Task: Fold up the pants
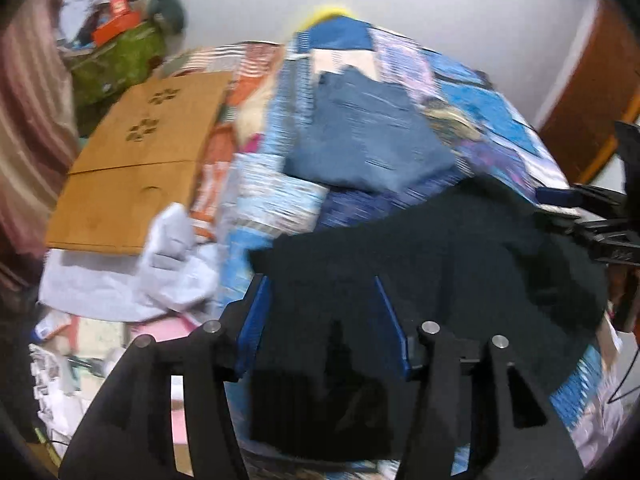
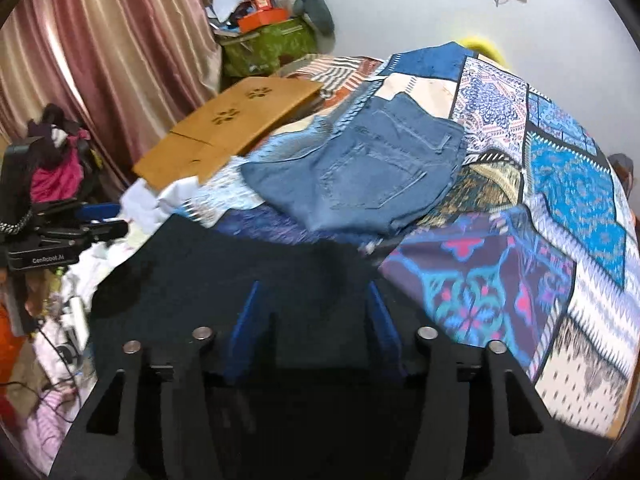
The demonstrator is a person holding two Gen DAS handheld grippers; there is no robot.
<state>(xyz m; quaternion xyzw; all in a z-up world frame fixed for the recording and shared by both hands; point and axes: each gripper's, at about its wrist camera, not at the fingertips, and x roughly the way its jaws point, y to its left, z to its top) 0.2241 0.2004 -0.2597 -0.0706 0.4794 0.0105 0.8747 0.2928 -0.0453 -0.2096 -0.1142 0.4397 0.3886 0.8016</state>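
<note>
Dark navy pants lie spread on the near part of a patchwork bedspread; they also show in the right wrist view. My left gripper hangs over them with its blue fingers apart and nothing between them. My right gripper is likewise open above the dark pants. Folded blue jeans lie farther back on the bed, also in the left wrist view. Each gripper shows at the edge of the other's view.
A wooden lap tray lies at the bed's left side beside white cloth. A green bag with orange boxes stands by the pink curtain. Clutter and cables lie on the floor at left.
</note>
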